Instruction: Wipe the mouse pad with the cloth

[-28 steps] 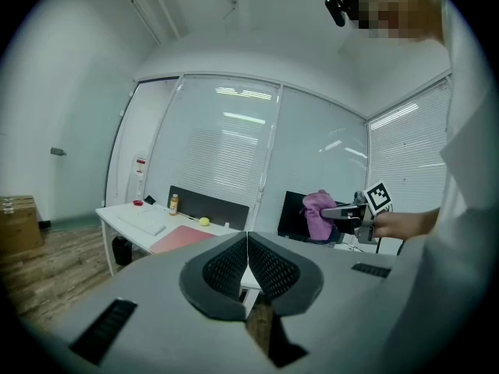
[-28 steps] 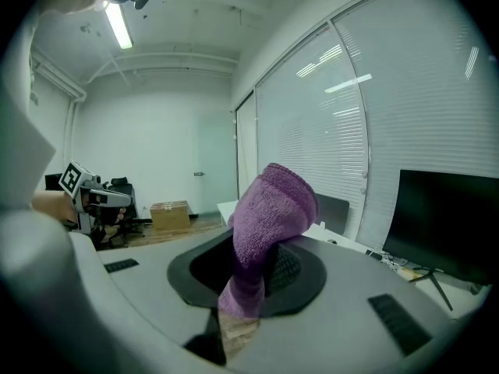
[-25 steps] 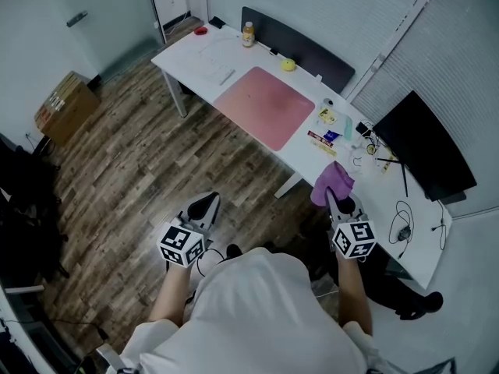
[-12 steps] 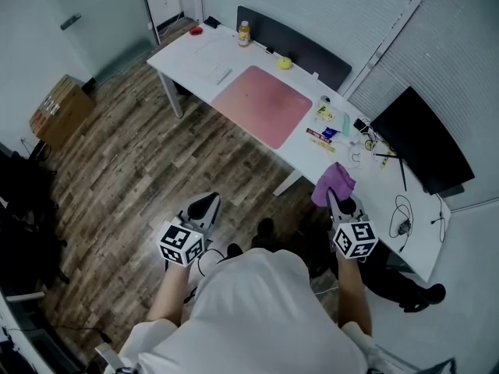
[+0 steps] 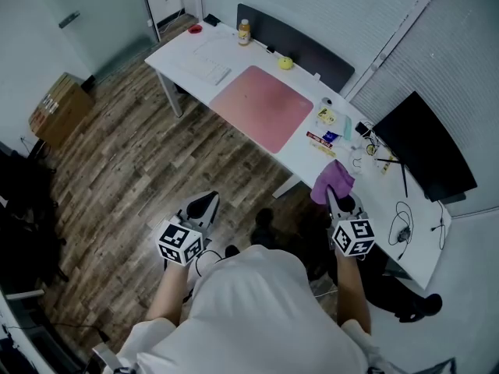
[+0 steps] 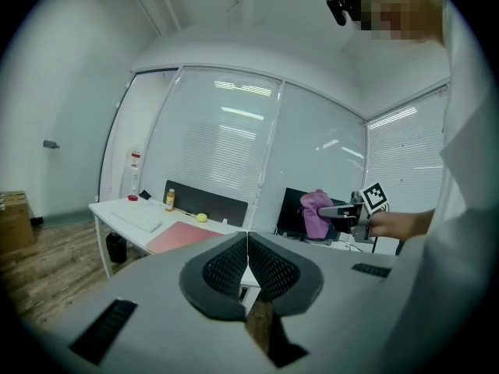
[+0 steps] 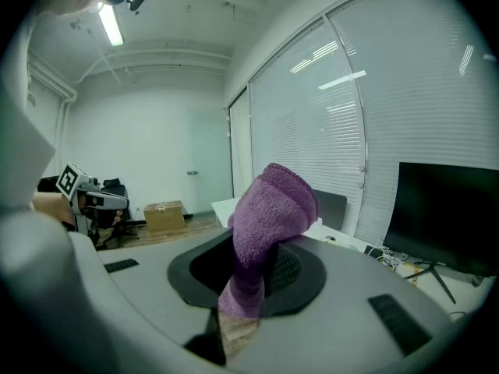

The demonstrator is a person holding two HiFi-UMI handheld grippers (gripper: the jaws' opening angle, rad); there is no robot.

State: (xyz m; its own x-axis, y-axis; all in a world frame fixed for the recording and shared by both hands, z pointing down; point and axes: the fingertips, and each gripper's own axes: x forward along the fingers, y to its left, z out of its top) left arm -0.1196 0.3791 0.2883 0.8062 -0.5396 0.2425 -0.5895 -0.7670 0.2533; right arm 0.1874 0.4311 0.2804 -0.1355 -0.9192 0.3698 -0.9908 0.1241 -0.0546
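Right gripper (image 7: 253,269) pinches the cloth (image 7: 270,209), mouse pad (image 5: 263,106) well ahead; left gripper (image 6: 247,265) pressed together, empty. Risk: bunched cloth may slip free under wiping pressure.

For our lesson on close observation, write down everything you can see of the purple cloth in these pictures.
The purple cloth looks like soft, looped terry, bunched into a thick fold. The right hand-held gripper pinches it between its jaws: a rounded bulk stands above them, a narrower end hangs below. It is held in the air by the white desk, apart from the pink mouse pad, touching only the jaws.
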